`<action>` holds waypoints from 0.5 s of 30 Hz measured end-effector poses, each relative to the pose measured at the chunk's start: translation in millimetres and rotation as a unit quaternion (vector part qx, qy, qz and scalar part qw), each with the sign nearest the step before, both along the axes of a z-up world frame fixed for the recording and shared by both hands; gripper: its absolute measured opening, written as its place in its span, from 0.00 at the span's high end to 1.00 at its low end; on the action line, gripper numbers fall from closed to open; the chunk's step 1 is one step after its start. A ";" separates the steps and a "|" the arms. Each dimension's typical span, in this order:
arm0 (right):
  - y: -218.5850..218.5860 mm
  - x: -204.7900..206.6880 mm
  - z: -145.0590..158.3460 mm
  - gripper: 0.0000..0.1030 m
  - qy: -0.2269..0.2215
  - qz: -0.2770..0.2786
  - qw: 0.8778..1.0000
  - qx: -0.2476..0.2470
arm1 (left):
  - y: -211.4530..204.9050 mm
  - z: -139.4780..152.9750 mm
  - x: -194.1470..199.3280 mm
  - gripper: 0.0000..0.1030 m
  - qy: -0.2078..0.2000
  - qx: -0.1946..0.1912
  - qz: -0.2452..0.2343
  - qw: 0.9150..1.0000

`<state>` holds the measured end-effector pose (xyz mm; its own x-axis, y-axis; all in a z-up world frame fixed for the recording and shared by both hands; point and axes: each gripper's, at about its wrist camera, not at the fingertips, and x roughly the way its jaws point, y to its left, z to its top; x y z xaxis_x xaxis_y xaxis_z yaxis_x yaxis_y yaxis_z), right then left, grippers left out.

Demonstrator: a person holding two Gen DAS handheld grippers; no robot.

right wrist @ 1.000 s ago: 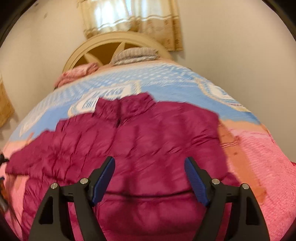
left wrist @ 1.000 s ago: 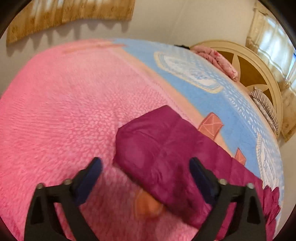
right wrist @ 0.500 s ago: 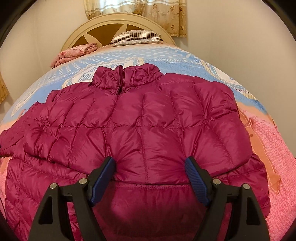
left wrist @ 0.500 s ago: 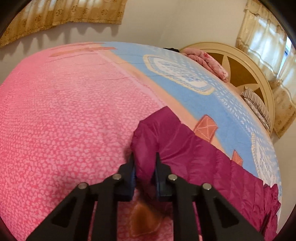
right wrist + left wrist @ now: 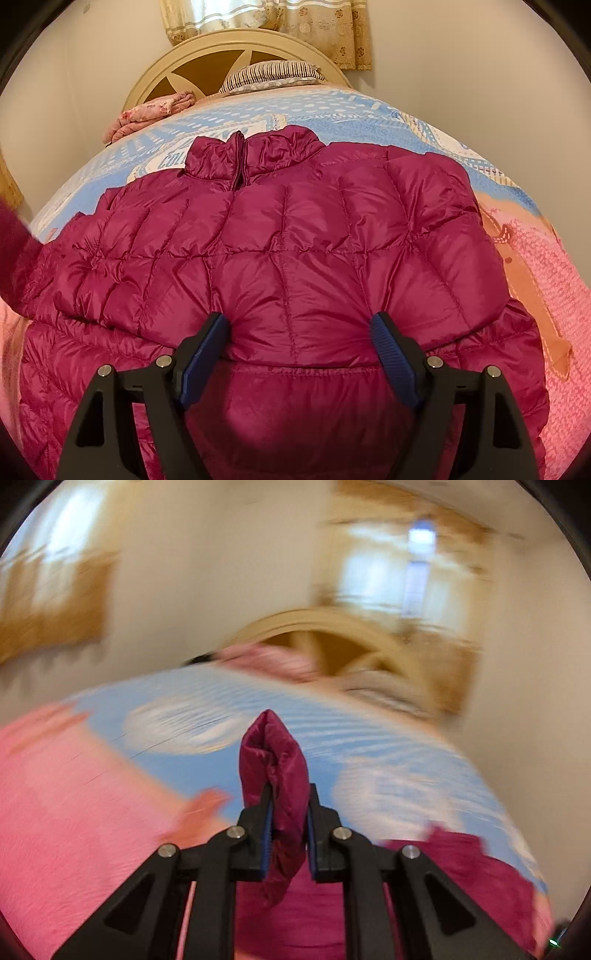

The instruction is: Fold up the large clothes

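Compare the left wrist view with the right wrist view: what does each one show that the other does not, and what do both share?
Only the left wrist view shows the left gripper shut on a raised sleeve end; the background is blurred.

Only the right wrist view shows the right gripper open over the jacket's quilted body, with its collar toward the striped pillow.

Both show the magenta jacket, the blue and pink bedspread, the headboard and the folded pink cloth.
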<state>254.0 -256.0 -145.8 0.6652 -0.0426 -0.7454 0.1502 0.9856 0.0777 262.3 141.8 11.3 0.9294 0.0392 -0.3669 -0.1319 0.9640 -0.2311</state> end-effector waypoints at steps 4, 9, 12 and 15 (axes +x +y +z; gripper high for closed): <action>-3.9 -0.6 -0.4 0.22 -0.004 -0.002 1.000 0.011 | -82.4 17.1 1.4 0.85 -0.023 0.024 -0.109 0.993; -13.3 -3.9 -0.3 0.22 -0.014 -0.006 0.999 0.039 | -169.7 5.2 -3.1 0.86 -0.019 0.029 -0.215 0.976; -20.5 -7.4 0.1 0.22 -0.025 -0.011 0.998 0.061 | -208.1 -11.4 -13.5 0.86 0.000 0.030 -0.267 0.963; -31.0 -14.6 1.6 0.22 -0.043 -0.027 0.994 0.092 | -228.5 -39.2 -21.9 0.85 0.036 0.041 -0.284 0.957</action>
<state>239.4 -287.0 -144.2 0.7277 0.0519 -0.6839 0.1878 0.9440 0.2714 240.3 -86.7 -27.9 0.7817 -0.4334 -0.4484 0.4062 0.8994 -0.1612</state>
